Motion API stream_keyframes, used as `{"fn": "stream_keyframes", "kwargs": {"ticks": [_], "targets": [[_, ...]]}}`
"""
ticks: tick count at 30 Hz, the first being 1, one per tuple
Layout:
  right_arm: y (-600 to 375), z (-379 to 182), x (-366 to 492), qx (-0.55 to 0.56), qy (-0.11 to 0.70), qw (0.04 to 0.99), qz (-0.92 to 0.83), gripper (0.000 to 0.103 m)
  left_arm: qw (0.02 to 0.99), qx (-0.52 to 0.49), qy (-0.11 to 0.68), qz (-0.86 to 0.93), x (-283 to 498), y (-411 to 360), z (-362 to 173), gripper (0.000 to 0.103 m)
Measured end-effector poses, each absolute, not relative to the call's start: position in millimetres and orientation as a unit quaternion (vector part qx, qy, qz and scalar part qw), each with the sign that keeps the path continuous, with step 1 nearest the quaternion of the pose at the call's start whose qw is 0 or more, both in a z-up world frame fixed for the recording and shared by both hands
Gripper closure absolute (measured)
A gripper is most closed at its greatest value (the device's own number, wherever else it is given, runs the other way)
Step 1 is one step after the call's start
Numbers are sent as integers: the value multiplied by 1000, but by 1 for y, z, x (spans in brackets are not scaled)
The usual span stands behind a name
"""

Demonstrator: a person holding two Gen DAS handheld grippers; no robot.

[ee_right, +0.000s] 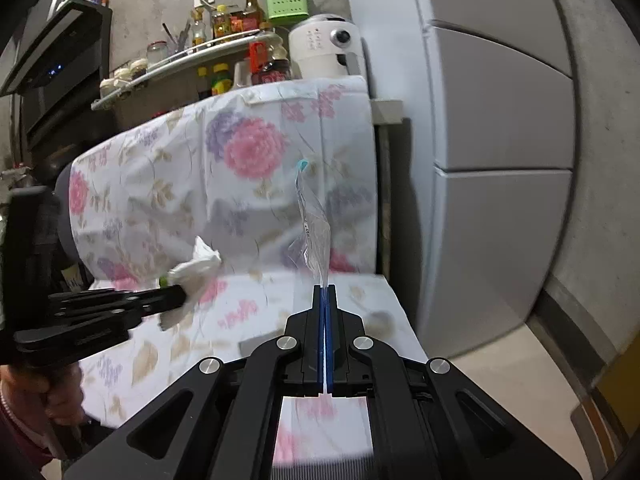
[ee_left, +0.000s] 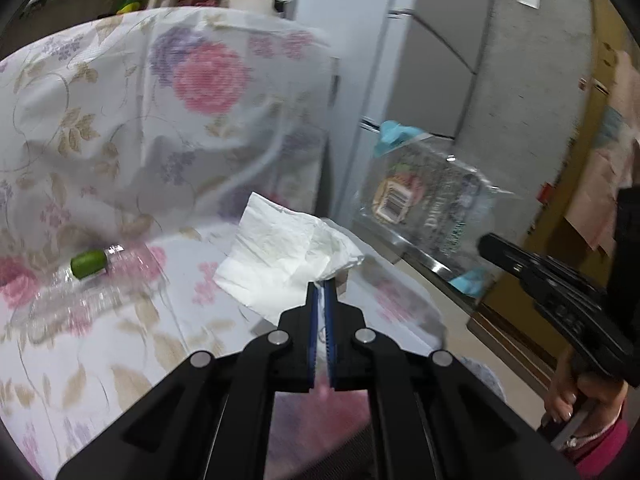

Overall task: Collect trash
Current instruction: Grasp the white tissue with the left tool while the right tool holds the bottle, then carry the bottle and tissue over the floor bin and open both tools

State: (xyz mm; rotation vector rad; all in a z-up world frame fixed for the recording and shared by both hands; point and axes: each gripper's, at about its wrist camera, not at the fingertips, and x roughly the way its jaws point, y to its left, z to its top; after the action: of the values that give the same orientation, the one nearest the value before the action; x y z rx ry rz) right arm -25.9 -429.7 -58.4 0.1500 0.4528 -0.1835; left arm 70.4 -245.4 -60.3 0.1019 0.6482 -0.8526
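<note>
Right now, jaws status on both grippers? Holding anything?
Left gripper: jaws closed on the white tissue.
Right gripper: jaws closed on the clear plastic wrapper.

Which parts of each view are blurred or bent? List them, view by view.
Left wrist view: the floral cloth and clear bottle are motion-smeared; the left gripper stays sharp. Right wrist view: the fridge edges bow from fisheye; the tissue is soft.
</note>
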Motion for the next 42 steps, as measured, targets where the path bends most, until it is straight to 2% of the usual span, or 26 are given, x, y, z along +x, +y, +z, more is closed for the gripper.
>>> {"fn": "stream_keyframes", "kwargs": {"ticks": [17,25,39,40,41,42], "targets": [[-438,-101,-171,113,271,930,-222,103,788,84,308,-526,-54,-271,-98,101],[-465,-117,-214,137,268,913,-275,102,737,128,320,-581,-87,-324,-120,101],[-526,-184,-244,215,322,866,-316,102,664,191,368,-622,-109,-422,-167,101],[-530,-188,-245,221,326,864,-314,101,663,194,371,-621,-111,-426,-169,101],[-533,-191,-245,228,328,862,-313,97,660,196,373,-621,-112,-429,-170,96],[-537,-194,-245,234,332,859,-313,97,657,197,377,-622,-112,-431,-171,88]]}}
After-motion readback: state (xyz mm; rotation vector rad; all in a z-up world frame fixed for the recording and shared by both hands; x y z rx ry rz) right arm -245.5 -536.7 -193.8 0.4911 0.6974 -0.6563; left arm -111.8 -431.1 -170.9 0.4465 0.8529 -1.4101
